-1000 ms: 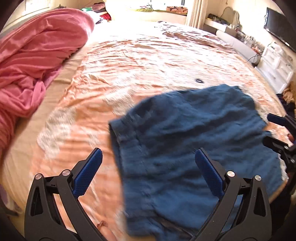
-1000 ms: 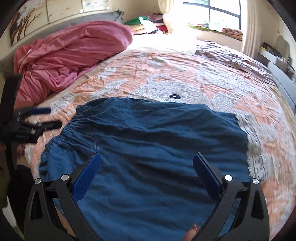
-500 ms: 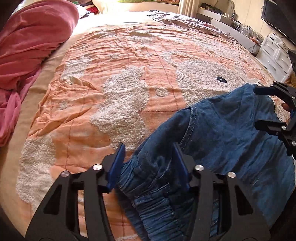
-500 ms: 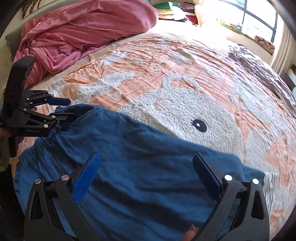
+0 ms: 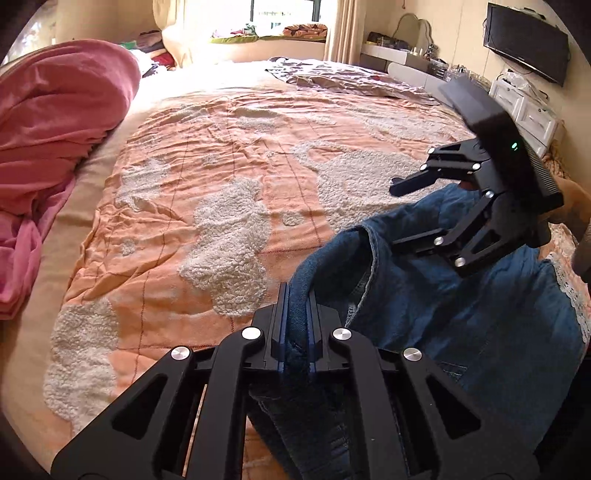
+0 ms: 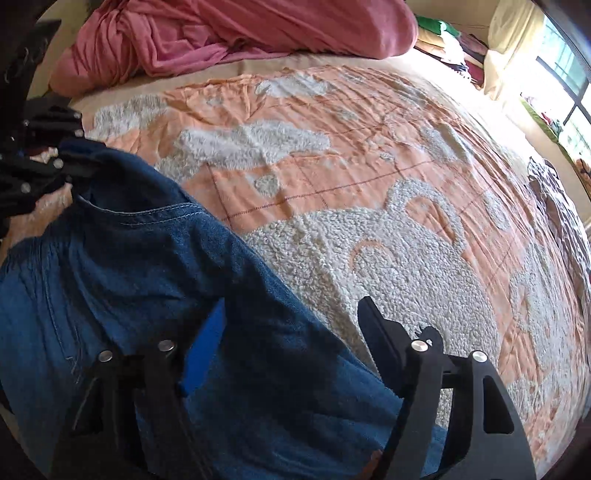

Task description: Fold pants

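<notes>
Blue denim pants (image 5: 461,314) lie bunched at the near edge of the bed, also filling the lower left of the right wrist view (image 6: 129,266). My left gripper (image 5: 298,306) is shut on a raised fold of the pants' edge. It shows at the left edge of the right wrist view (image 6: 70,166), holding the denim up. My right gripper (image 6: 291,332) is partly open, its jaws astride the denim edge with cloth between them. In the left wrist view it (image 5: 399,206) hovers over the pants, jaws apart.
An orange bedspread with fluffy white patches (image 5: 229,229) covers the bed. A pink blanket heap (image 5: 48,122) lies along its left side, also seen in the right wrist view (image 6: 221,33). White drawers (image 5: 528,110) and a wall TV (image 5: 524,40) stand at right.
My left gripper closed fully on the pants' edge and lifted it. My right gripper narrowed and dropped lower over the denim edge, tilting toward the left gripper.
</notes>
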Motion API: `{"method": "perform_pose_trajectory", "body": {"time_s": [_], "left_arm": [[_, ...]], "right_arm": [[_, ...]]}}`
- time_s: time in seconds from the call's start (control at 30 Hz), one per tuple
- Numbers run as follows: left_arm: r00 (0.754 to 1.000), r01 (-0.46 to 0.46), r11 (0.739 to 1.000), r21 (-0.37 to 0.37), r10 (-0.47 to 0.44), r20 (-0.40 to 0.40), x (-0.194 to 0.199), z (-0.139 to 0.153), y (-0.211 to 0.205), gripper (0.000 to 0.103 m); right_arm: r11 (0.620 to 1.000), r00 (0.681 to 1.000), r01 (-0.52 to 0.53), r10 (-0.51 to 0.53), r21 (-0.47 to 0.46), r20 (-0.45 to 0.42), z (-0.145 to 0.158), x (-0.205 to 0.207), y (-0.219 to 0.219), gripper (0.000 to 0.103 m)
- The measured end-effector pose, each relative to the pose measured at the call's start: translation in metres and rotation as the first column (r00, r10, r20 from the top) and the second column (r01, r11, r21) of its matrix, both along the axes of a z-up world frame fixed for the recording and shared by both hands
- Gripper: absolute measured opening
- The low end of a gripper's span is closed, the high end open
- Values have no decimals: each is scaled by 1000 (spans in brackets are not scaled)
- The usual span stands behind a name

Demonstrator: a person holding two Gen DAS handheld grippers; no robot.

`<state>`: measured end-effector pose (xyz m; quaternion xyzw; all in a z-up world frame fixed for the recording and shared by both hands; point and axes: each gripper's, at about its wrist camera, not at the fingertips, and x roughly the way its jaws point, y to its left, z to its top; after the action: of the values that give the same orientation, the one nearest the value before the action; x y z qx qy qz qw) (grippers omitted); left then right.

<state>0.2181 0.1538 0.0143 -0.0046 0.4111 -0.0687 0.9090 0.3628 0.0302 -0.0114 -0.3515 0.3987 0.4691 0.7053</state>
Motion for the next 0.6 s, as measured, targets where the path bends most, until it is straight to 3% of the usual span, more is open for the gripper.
{"method": "perform_pose_trajectory", "body": {"time_s": [0.03,0.07,0.13,0.37,0.6], "left_arm": [[1000,6,1000,-1,-6,6,-1,1,-1,2],[1000,11,1000,4,-11,8,-1,1,-3,2],[1000,10,1000,26,-10,7,-1,-2,-4,2],[997,39,999,22,-40,67,-19,14,-8,2],[983,61,990,127,-81,166,-74,51,-38,3]], "right_arm": [[1000,999,-3,4,8,-35,-2,-1,2,30],[1000,998,4,-2,26,-67,-3,-2,1,14],[998,999,20,-18,53,-34,0,-11,-3,5],[962,988,130,-145,239,46,42,-50,-50,3],[925,980,169,-196,339,46,78,-124,-89,3]]}}
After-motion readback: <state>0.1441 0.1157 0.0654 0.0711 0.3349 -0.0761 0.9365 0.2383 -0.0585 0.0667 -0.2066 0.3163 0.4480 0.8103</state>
